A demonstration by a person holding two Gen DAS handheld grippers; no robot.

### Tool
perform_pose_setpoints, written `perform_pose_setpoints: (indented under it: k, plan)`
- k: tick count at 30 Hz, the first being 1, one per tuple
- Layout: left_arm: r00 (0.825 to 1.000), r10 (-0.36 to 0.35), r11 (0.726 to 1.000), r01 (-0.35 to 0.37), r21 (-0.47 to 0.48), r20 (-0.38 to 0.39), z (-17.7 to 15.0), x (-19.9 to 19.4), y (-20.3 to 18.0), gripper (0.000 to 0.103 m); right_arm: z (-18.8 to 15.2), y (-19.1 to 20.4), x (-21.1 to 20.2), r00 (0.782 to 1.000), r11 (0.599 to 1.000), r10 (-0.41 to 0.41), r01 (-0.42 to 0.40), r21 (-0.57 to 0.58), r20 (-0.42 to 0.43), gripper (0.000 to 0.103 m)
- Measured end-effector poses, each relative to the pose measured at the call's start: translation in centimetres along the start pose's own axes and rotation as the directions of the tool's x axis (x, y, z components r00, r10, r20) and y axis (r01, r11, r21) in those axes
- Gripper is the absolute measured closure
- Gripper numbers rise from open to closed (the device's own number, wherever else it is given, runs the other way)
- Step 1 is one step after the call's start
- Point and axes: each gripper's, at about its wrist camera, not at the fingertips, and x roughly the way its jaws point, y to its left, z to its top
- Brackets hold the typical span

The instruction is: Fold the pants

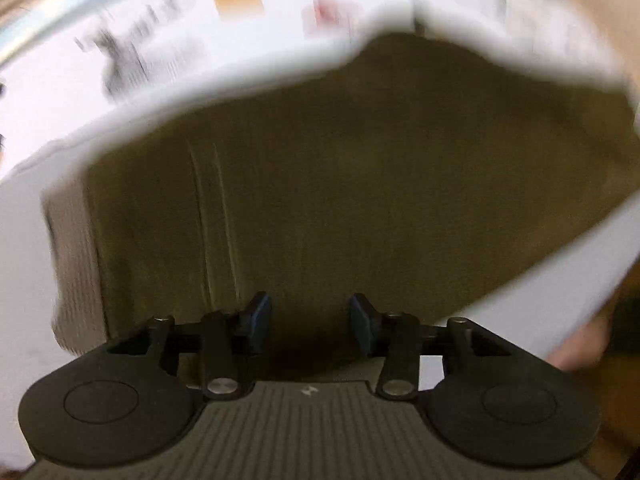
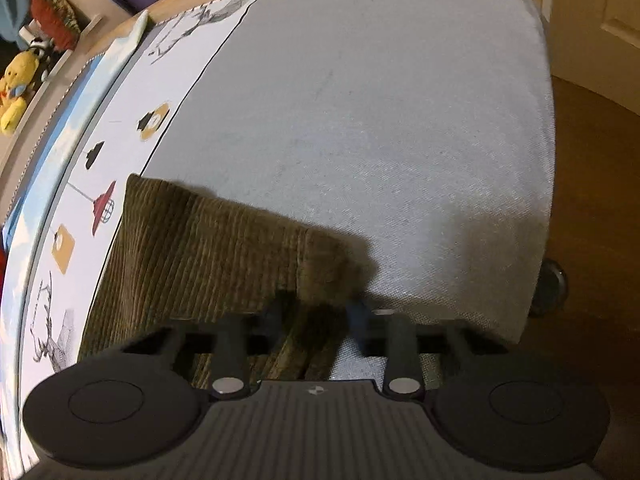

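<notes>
— Start at the left tool [image 1: 310,322]. Is it holding anything?

— No. Its blue pads [image 1: 261,316] stand apart with a plain gap between them, and the olive corduroy pants [image 1: 340,184] lie spread just beyond the tips. The picture is smeared there, so I can't say whether the pads touch the cloth.

— And the right tool [image 2: 316,316]?

— Its fingers are parted too, but a fold of the pants [image 2: 208,256] runs up between them. Whether they have pinched that cloth or only straddle it, I can't tell; the tips are dark and blurred.

— Where do the pants sit?

— On the grey bed cover [image 2: 380,120], near its close edge. Seen from the right tool, they lie against the printed strip [image 2: 104,196] with the lamps and deer, which runs along the far side of the pants. The bare grey cover stretches away on the other side.

— So which step is this?

— I'd judge it a fold in the making: the cloth looks already doubled into a thick block, and both tools are at its near edge.

— What does the next move need?

— Both tools should close on the same edge, level with each other, then carry it over toward the printed strip so the layers land square.
</notes>
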Motion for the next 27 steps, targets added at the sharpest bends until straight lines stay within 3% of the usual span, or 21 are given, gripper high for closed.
perform_pose_setpoints:
  k: [2,5,8,10,13,16,18,19,20,21,22,23,24,25,27]
  plan:
    - [0.999,0.033,0.997,-0.033,0.072,0.007,0.0,0.0,-1.1,0.052,0.0,-0.3,-0.7,1.000,1.000,0.007,-0.008,0.028,0.022,0.087]
    - [0.998,0.019,1.000,-0.019,-0.012,0.061,0.6,-1.6,-0.2,0.052,-0.7,1.6,-2.9,0.995,1.000,0.008,-0.008,0.001,0.101,0.088]
    - [0.989,0.018,0.996,-0.005,-0.084,0.146,1.4,-3.3,0.8,0.052,-2.6,6.2,-6.3,0.971,0.986,0.072,-0.035,-0.161,0.227,0.089]
    - [0.982,0.021,0.993,0.001,-0.117,0.190,1.7,-4.1,1.5,0.052,-4.8,10.1,-8.8,0.943,0.948,0.160,-0.065,-0.312,0.292,0.089]
    - [0.975,0.031,0.990,0.002,-0.143,0.222,2.2,-4.9,1.9,0.052,-10.9,16.7,-13.1,0.874,0.812,0.357,-0.117,-0.571,0.329,0.089]
    - [0.969,0.029,0.985,0.015,-0.173,0.246,2.7,-5.1,2.5,0.052,-19.4,22.2,-16.2,0.795,0.592,0.554,-0.169,-0.788,0.247,0.089]
    - [0.966,0.032,0.981,0.019,-0.191,0.257,2.8,-5.2,2.9,0.052,-26.2,25.0,-17.3,0.747,0.400,0.654,-0.204,-0.893,0.122,0.089]
    - [0.965,0.032,0.980,0.021,-0.199,0.261,2.6,-5.5,3.2,0.052,-30.1,26.0,-17.5,0.727,0.283,0.686,-0.226,-0.932,0.032,0.089]
    - [0.964,0.030,0.978,0.025,-0.205,0.263,2.5,-5.7,3.5,0.052,-32.9,26.5,-17.4,0.716,0.193,0.697,-0.241,-0.951,-0.040,0.089]
    - [0.964,0.030,0.978,0.026,-0.209,0.263,2.5,-5.6,3.7,0.052,-36.5,26.9,-17.0,0.707,0.075,0.694,-0.260,-0.963,-0.137,0.089]
    - [0.964,0.033,0.977,0.025,-0.213,0.263,2.4,-5.6,4.0,0.052,-39.6,27.0,-16.3,0.707,-0.036,0.671,-0.272,-0.962,-0.225,0.089]
    - [0.964,0.034,0.976,0.025,-0.217,0.262,2.2,-5.4,4.3,0.052,-42.9,26.9,-15.1,0.719,-0.153,0.620,-0.280,-0.948,-0.313,0.089]
    - [0.965,0.033,0.974,0.027,-0.224,0.260,1.9,-5.4,4.6,0.052,-46.1,26.3,-13.4,0.745,-0.271,0.539,-0.288,-0.918,-0.393,0.089]
    - [0.966,0.033,0.973,0.027,-0.230,0.256,1.7,-5.3,4.9,0.052,-48.8,25.4,-11.7,0.777,-0.364,0.449,-0.292,-0.884,-0.441,0.089]
    - [0.968,0.039,0.973,0.020,-0.231,0.248,1.4,-5.1,5.2,0.052,-52.0,23.3,-9.4,0.823,-0.478,0.337,-0.269,-0.836,-0.457,0.088]
